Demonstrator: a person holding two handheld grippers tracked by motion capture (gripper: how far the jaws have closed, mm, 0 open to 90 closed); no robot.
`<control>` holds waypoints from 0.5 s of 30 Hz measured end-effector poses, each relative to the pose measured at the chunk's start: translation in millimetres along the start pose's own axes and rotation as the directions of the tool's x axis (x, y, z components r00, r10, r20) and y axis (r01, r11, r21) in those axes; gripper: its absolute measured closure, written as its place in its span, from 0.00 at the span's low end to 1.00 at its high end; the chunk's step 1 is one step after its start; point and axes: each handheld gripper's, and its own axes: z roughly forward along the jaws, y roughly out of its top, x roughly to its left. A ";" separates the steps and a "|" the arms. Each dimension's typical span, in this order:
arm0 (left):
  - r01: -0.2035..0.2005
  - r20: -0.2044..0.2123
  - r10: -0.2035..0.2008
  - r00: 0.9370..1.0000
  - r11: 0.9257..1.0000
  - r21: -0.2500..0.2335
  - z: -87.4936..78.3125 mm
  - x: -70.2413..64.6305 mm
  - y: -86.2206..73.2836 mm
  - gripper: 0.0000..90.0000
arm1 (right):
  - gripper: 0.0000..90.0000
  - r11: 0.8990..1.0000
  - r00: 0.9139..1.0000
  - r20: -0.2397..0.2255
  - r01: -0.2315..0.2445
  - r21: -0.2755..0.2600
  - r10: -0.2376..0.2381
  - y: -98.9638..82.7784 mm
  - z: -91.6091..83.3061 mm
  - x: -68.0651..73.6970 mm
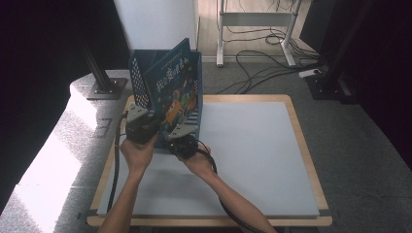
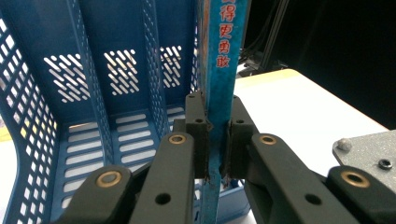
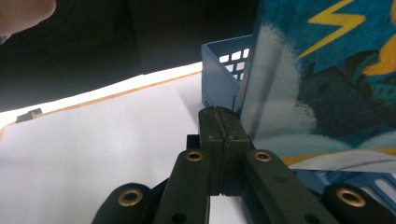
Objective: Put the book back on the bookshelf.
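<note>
A blue picture book (image 1: 174, 87) stands upright and tilted in a blue perforated file rack (image 1: 138, 80) at the back left of the table. My left gripper (image 1: 145, 119) is shut on the book's spine (image 2: 225, 51); both pads (image 2: 200, 135) press its lower edge, with the rack's open slots (image 2: 93, 102) to the left. My right gripper (image 1: 180, 132) sits just in front of the rack. Its jaws (image 3: 223, 126) are shut flat against each other with nothing between them, beside the book's cover (image 3: 327, 84) and the rack's corner (image 3: 219, 74).
A white mat (image 1: 252, 145) covers the wood-edged table (image 1: 303, 145), bare to the right and front of the hands. A black stand base (image 1: 104, 87) lies at the back left. Cables (image 1: 262, 63) and a white desk frame (image 1: 252, 19) are on the floor behind.
</note>
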 end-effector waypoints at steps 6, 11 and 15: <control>-0.009 -0.003 0.009 1.000 1.000 -0.004 7.9 -5.8 3.9 0.93 | 0.99 1.000 1.000 0.012 -0.002 -0.006 0.002 -0.3 -4.3 -9.3; 0.003 -0.015 -0.004 1.000 1.000 -0.021 17.5 -9.8 3.8 0.93 | 0.99 1.000 0.999 0.031 -0.013 -0.002 0.013 -2.8 -7.2 -18.1; 0.015 -0.026 -0.016 1.000 1.000 -0.024 25.7 -11.6 3.5 0.93 | 0.99 1.000 0.999 0.042 -0.024 -0.001 0.024 -5.9 -8.4 -24.7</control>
